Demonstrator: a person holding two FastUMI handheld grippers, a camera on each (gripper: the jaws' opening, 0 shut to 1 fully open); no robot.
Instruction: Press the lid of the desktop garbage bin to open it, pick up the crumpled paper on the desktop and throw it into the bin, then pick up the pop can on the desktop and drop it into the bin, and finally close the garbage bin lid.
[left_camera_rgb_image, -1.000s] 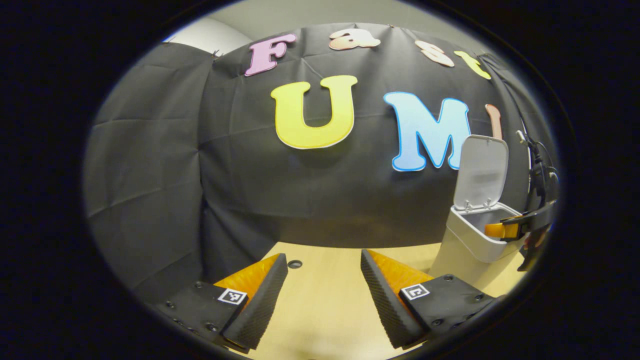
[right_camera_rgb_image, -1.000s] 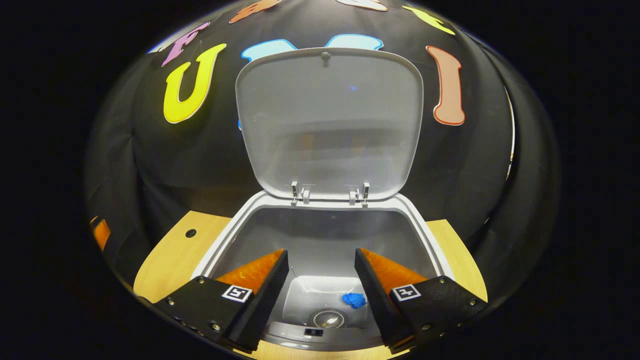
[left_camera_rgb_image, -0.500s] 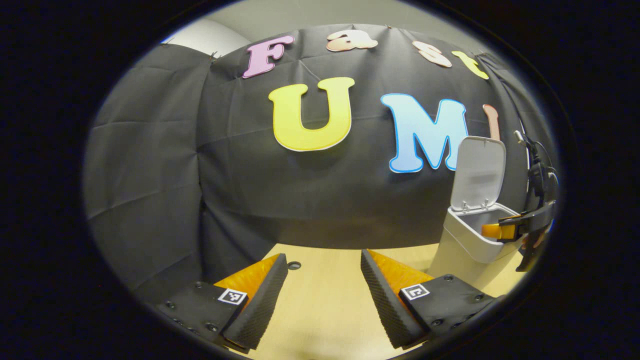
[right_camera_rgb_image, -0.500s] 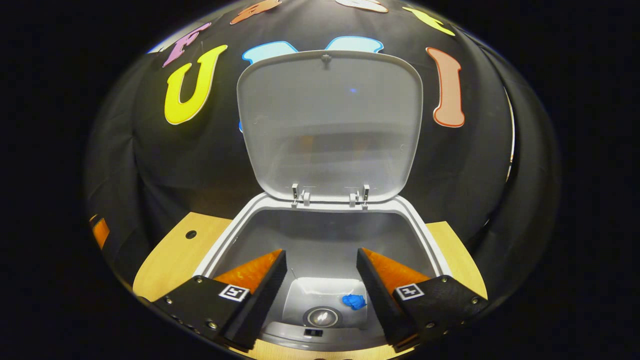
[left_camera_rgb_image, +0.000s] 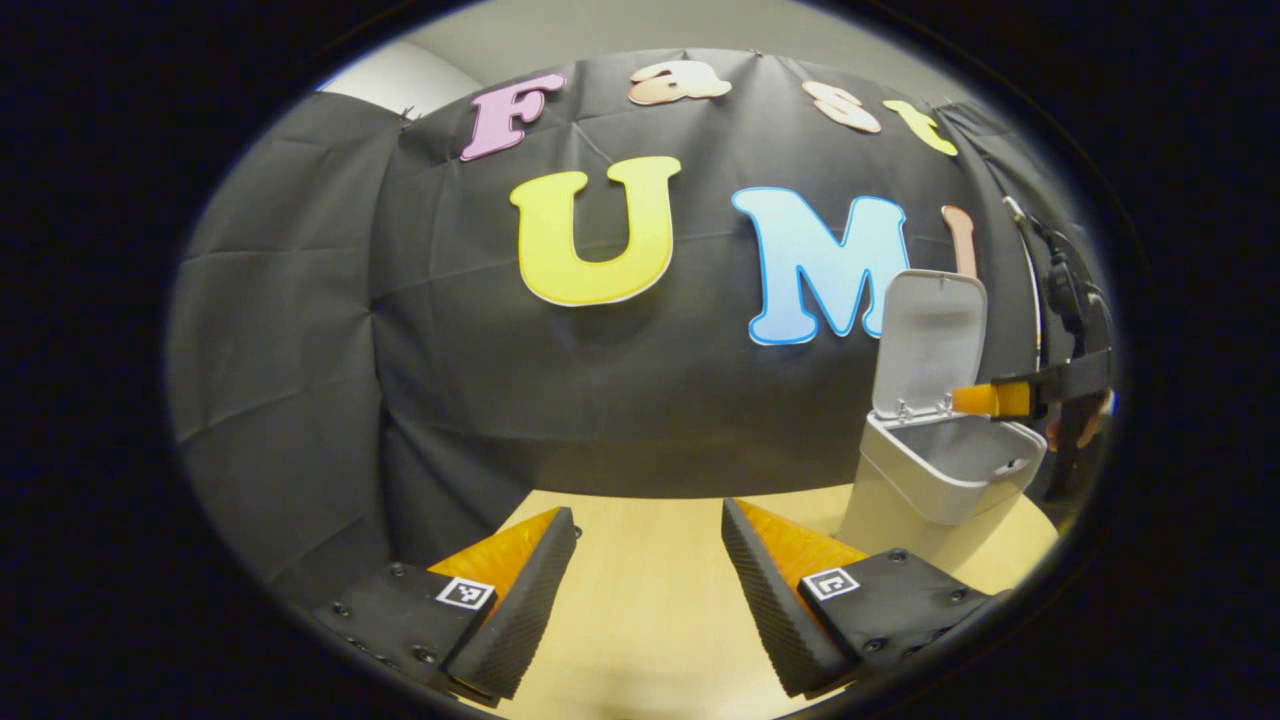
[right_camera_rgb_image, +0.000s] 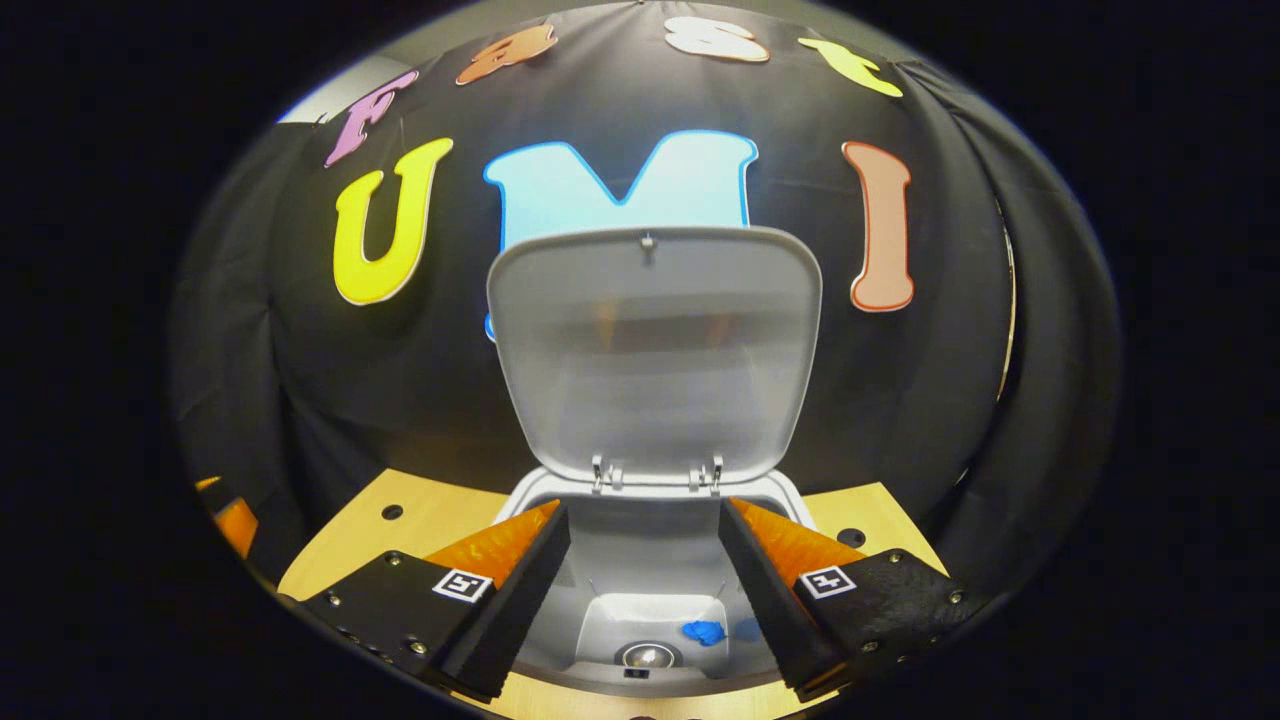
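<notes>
Blue paper (right_camera_rgb_image: 705, 632) and can (right_camera_rgb_image: 648, 655) lie in the bin (right_camera_rgb_image: 655, 610) below the right hand-held gripper (right_camera_rgb_image: 644, 585). Both hand-held grippers gape empty. Lid (right_camera_rgb_image: 655, 350) stands up; closing remains.

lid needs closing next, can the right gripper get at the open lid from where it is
Probably yes. The right gripper is open above the bin, and the lid stands upright straight ahead with nothing between them.

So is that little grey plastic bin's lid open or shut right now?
Open. The grey plastic lid stands upright on its hinges behind the grey plastic bin's rim, and the right gripper view looks down to the bin's floor.
</notes>
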